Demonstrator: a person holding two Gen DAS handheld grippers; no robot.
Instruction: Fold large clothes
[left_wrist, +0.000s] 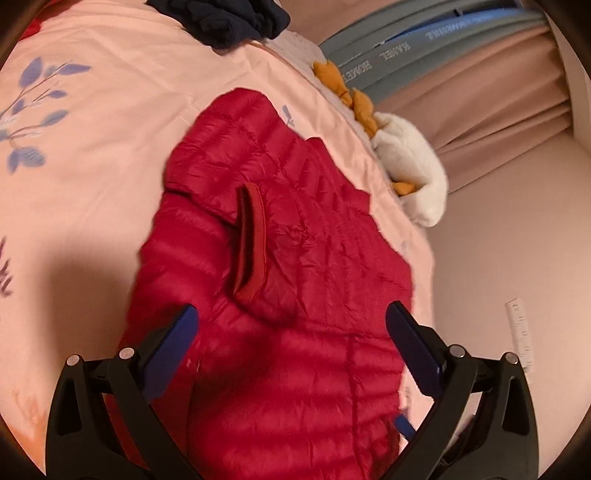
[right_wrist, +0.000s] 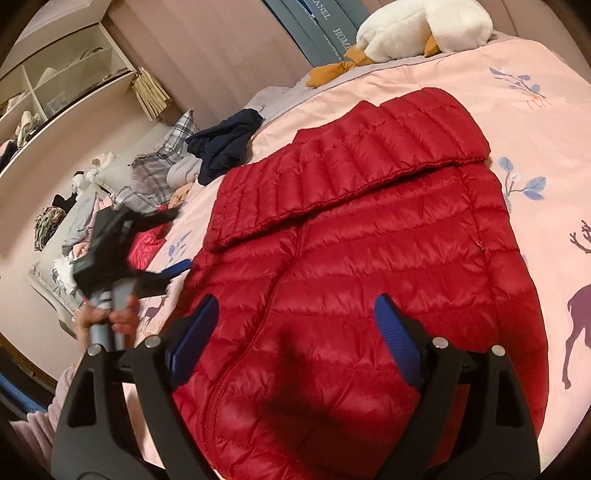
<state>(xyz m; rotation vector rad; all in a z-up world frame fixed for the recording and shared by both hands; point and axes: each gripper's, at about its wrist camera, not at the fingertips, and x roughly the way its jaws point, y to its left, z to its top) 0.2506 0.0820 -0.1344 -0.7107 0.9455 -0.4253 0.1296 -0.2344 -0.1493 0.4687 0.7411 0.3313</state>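
Observation:
A red quilted down jacket (left_wrist: 295, 258) lies flat on the pink bedspread (left_wrist: 92, 166). Its collar (left_wrist: 253, 240) shows in the left wrist view. In the right wrist view the jacket (right_wrist: 369, 258) has one sleeve (right_wrist: 351, 166) folded across its body. My left gripper (left_wrist: 291, 317) is open and empty, hovering above the jacket near the collar. It also shows from outside in the right wrist view (right_wrist: 166, 247), held by a hand at the bed's left edge. My right gripper (right_wrist: 295, 310) is open and empty above the jacket's lower part.
A white plush duck (right_wrist: 424, 29) with orange feet lies at the bed's far edge, also in the left wrist view (left_wrist: 410, 173). A dark navy garment (right_wrist: 225, 147) lies beyond the jacket. Piled clothes (right_wrist: 74, 221) and shelves (right_wrist: 66, 81) stand at the left. Pink curtains (left_wrist: 498, 103).

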